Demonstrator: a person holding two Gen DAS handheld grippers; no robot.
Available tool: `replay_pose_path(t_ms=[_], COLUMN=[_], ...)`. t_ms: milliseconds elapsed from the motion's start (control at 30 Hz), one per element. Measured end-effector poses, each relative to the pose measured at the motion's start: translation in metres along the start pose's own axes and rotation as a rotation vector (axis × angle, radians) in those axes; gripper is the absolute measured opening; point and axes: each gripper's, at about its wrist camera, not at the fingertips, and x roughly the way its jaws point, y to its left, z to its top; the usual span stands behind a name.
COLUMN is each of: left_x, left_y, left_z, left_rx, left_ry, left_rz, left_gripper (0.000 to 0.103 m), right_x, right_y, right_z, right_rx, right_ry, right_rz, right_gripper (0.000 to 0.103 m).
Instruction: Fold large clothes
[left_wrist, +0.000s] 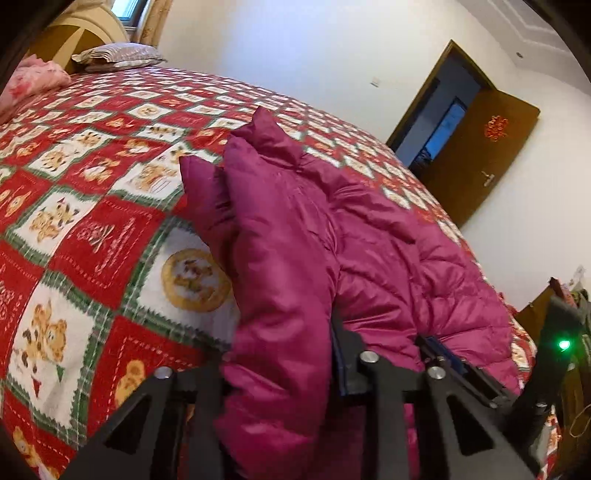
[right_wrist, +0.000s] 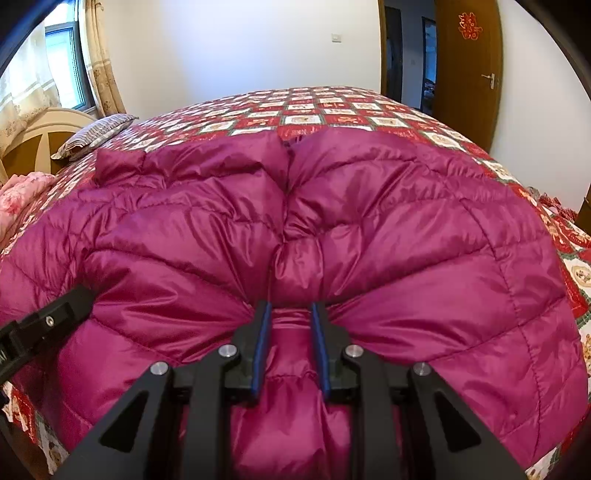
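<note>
Mid-fold: I have both near edges of the magenta down jacket pinched

It lies on the bed. My right hand-held gripper and left hand-held gripper each clamp a bunch of it; next I should probably carry both edges toward the far side together

The quilted jacket was magenta. The bed cover carried a red, white and green check with bear motifs. The far-left pillow was striped grey-brown. The tool pads were blue.
</note>
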Motion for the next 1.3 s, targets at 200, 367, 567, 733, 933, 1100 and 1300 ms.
replay_pose_path(t_ms=[200, 367, 567, 733, 933, 1100, 1300], left_x=[-0.017, -0.039, -0.073, -0.085, -0.073, -0.042, 0.001], left_y=[-0.009, -0.028, -0.059, -0.070, -0.090, -0.131, -0.166], left_z=[0.011, 0.021, 0.024, 0.021, 0.013, -0.013, -0.048], left_rx=[0.008, 0.073, 0.255, 0.363, 0.442, 0.551, 0.638], left_ry=[-0.038, -0.082, -0.145, -0.161, -0.132, -0.068, 0.026], left_rz=[-0.064, -0.146, -0.173, -0.132, -0.119, -0.139, -0.138], left_gripper=[0.020, 0.019, 0.019, 0.019, 0.019, 0.019, 0.019], right_x=[0.003, 0.001, 0.000, 0.006, -0.017, -0.059, -0.074], right_y=[-0.003, -0.009, 0.011, 0.033, -0.020, -0.096, -0.165], right_z=[0.004, 0.005, -0.001, -0.004, 0.003, 0.012, -0.004], right_rx=[0.025, 0.129, 0.216, 0.249, 0.319, 0.325, 0.416], right_ry=[0.030, 0.075, 0.149, 0.210, 0.142, 0.003, -0.040], right_rz=[0.024, 0.126, 0.321, 0.538, 0.626, 0.443, 0.293], right_gripper=[0.025, 0.029, 0.029, 0.026, 0.025, 0.025, 0.025])
